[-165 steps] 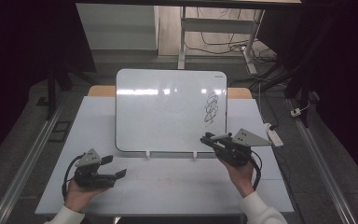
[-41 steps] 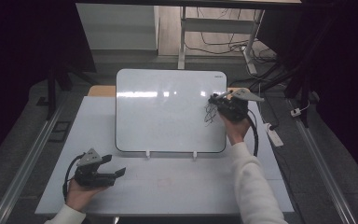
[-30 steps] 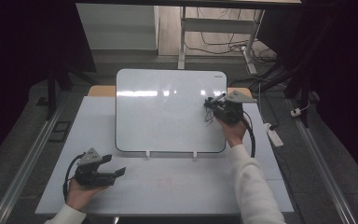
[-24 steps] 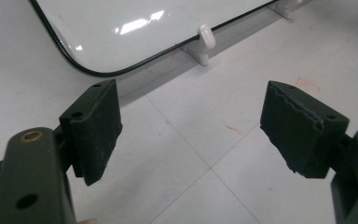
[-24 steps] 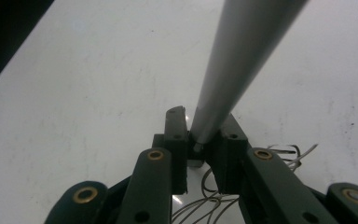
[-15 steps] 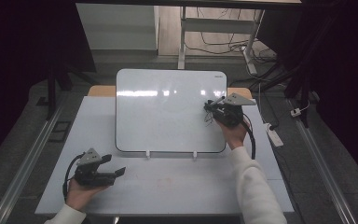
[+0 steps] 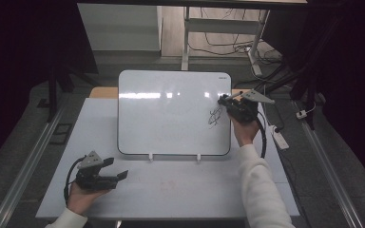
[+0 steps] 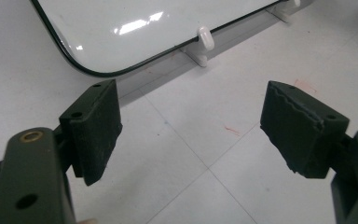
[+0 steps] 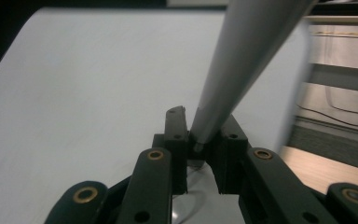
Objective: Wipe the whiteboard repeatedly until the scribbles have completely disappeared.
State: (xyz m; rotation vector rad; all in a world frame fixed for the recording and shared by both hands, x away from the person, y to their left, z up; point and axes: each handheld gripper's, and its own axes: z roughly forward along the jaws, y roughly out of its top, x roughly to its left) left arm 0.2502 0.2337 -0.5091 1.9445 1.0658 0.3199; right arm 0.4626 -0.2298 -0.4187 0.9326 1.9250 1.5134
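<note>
Having shifted from the whiteboard's (image 7: 171, 118) lower right edge up to its right side, now hovering at the top of the black scribble (image 7: 215, 117): the right claw (image 7: 223, 99). Showing less of the scribble's upper part than a few seconds back, whether wiped or merely covered by the claw being impossible to tell. Probably meaning work on the scribble being under way, not finished.

Clamping narrow on a pale pen-like tool (image 9: 242, 60) in the right gripper view, its tapered end pinched between the pads (image 9: 177, 135), the tool slanting up and away, with the board close underneath.

Resting low on the surface (image 7: 180, 190) near the board's front left corner, standing wide and gripping nothing: the left claw (image 7: 117, 174).
</note>
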